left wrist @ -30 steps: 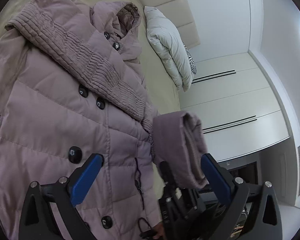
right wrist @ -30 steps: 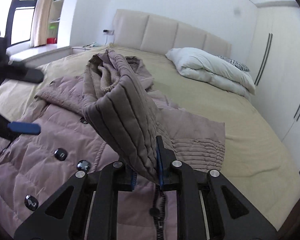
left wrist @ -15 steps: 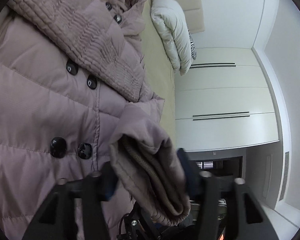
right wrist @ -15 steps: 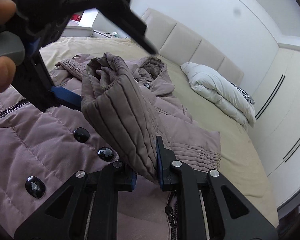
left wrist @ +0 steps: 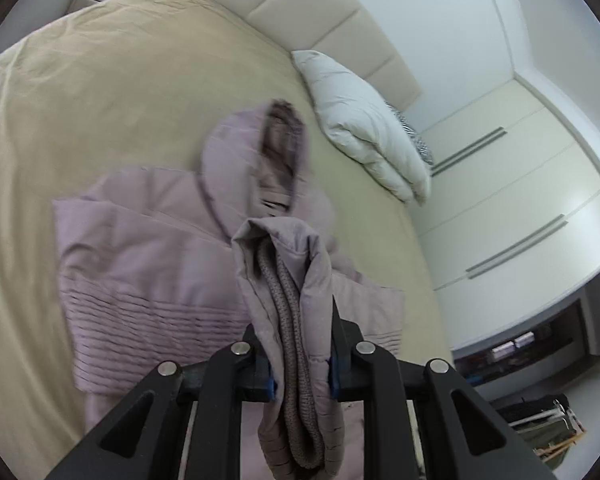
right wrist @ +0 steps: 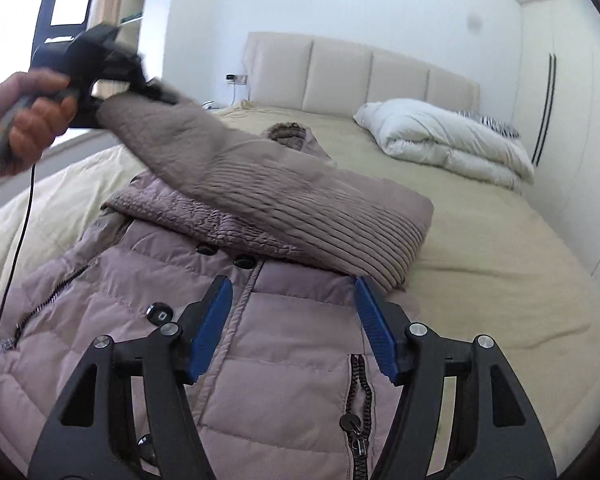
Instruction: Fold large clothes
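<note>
Coat [right wrist: 284, 360] lies on the bed [right wrist: 480, 264]; left tongs [left wrist: 300, 376] closing, clamped on its sleeve cuff [left wrist: 292, 320]; right tongs [right wrist: 294, 328] opening, empty.

Matt quilted coat [right wrist: 284, 360]; ribbed knit cuff [left wrist: 296, 368]; glossy buttons [right wrist: 159, 314].

Beige bed [left wrist: 100, 92], padded headboard [right wrist: 360, 76], white wardrobe [left wrist: 512, 200]
</note>
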The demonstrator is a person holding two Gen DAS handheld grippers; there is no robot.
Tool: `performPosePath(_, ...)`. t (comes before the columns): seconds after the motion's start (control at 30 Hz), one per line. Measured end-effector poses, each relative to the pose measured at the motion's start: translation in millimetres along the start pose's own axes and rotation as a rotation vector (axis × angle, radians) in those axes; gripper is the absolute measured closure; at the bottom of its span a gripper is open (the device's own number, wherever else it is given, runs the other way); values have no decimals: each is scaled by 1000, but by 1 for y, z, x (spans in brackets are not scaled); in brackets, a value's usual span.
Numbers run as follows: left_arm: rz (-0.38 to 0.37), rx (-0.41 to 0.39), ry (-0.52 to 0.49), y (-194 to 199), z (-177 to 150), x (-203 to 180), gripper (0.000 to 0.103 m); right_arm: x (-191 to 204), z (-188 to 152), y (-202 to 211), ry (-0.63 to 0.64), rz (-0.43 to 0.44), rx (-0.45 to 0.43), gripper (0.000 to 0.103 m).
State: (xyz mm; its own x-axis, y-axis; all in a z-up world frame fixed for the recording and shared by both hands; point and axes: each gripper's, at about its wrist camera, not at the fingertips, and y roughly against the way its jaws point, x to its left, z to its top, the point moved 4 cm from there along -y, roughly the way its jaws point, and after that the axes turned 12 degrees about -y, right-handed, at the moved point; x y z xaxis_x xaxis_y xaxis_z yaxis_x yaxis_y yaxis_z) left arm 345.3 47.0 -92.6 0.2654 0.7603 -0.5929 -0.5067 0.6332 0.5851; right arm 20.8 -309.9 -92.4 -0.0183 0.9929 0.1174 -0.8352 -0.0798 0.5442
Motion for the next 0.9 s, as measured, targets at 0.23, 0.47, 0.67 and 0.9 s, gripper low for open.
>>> performPosePath(0.23,194,56,93,-31,-16,112,78,-84,39,-60,-352,77,104,40)
performPosePath(0.47,197,16,65,-24,-17,111,66,-118,92,-148,-572,191,143,48)
performPosePath(0.67,260,36,-20,-39,-13,101,61,-109,121,-226,-497,134,193,48)
performPosePath(0.9,223,-20,34,-28,-13,116,56,-117,77,-289,-317,-23,295,51)
